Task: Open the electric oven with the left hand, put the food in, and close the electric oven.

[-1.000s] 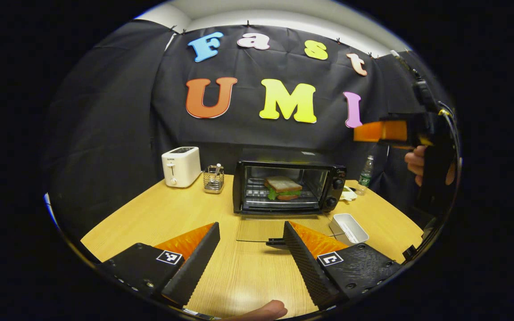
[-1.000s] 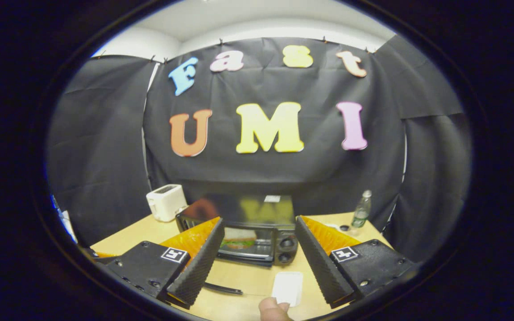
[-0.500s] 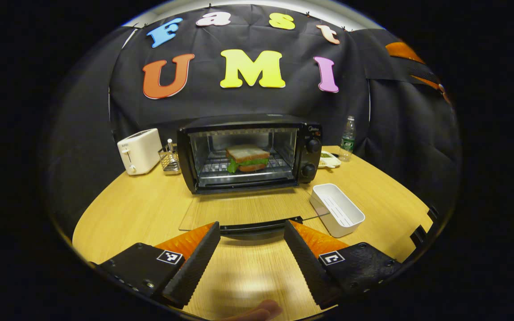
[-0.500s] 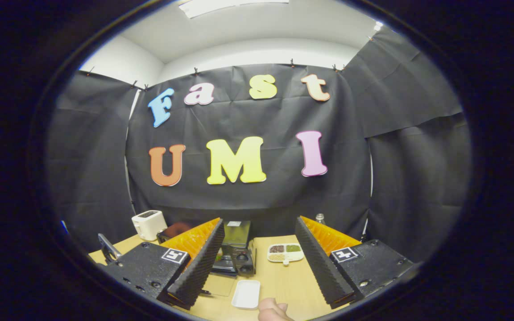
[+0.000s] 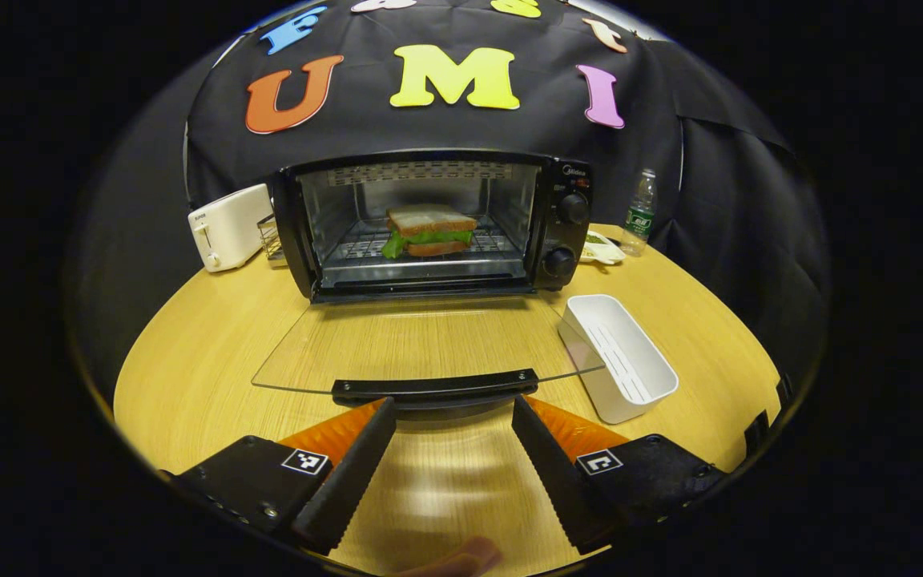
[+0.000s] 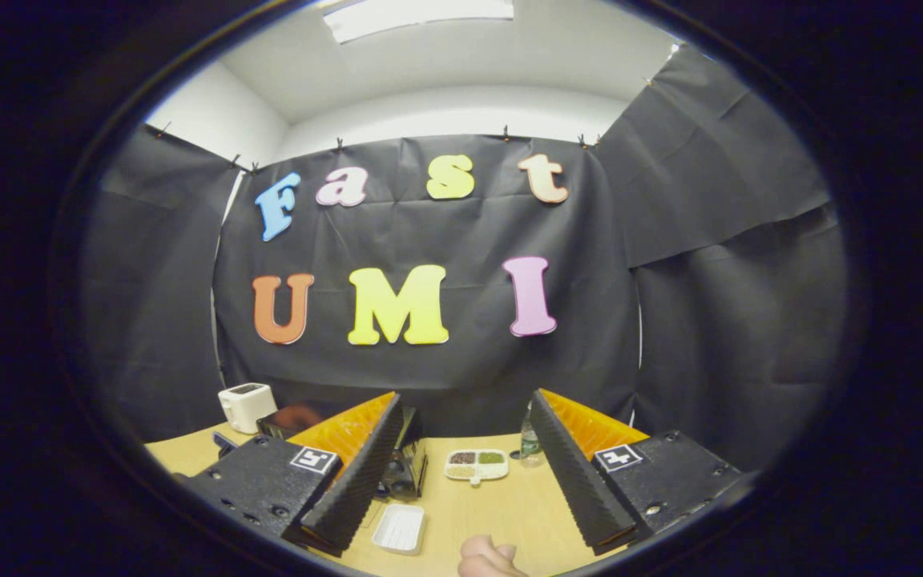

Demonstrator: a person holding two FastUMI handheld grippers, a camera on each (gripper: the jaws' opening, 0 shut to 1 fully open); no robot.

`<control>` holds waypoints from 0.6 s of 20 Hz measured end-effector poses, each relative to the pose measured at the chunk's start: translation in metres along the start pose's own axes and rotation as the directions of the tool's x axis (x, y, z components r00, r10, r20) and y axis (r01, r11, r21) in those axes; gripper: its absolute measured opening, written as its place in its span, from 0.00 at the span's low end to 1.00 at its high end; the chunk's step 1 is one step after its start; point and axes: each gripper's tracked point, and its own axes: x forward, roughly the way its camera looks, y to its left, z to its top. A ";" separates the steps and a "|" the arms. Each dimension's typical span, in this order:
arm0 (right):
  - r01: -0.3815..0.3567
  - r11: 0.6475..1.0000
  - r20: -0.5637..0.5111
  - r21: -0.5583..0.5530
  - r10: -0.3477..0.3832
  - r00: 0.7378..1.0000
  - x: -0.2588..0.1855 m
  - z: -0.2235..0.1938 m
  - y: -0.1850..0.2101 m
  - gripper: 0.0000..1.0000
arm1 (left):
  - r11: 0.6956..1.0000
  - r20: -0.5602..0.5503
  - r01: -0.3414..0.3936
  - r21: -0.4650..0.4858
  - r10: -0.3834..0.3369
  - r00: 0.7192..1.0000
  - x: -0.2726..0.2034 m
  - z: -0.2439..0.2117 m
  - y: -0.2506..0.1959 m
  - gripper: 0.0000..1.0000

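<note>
Left gripper (image 5: pixel 449 413) spread wide, fingers apart over bare wood, holding nothing; tips just short of the black handle (image 5: pixel 435 388) of the glass oven door (image 5: pixel 421 344), whether touching it cannot be told. Door folded fully down, lying flat above the wooden table (image 5: pixel 189 353). Right gripper (image 6: pixel 465 409) likewise released, jaws wide and empty, raised high and facing the black cloth wall (image 6: pixel 710 240), with white ceiling (image 6: pixel 461 64) and a light panel above. A fingertip (image 6: pixel 485 554) visible at the bottom edge between its fingers. Electric oven (image 5: pixel 429 220) standing at the back of the table, cavity open, two knobs (image 5: pixel 567 232) on its right panel. Sandwich (image 5: pixel 428 231) inside on the wire rack, bread on top, green lettuce poking out at the side. White toaster (image 5: pixel 225 224) just left of the oven, a wire holder (image 5: pixel 269 238) squeezed between them. Empty white rectangular tray (image 5: pixel 620 357) right of the lowered door, close to its corner. Water bottle (image 5: pixel 638 210) at the back right, upright; a divided dish (image 6: pixel 475 463) of dark and green seasonings near it.
</note>
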 end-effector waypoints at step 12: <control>0.003 1.000 -0.019 0.030 -0.002 1.000 0.014 -0.014 -0.020 0.99 | 0.998 -0.008 -0.035 -0.047 0.034 0.999 0.001 0.014 0.002 0.95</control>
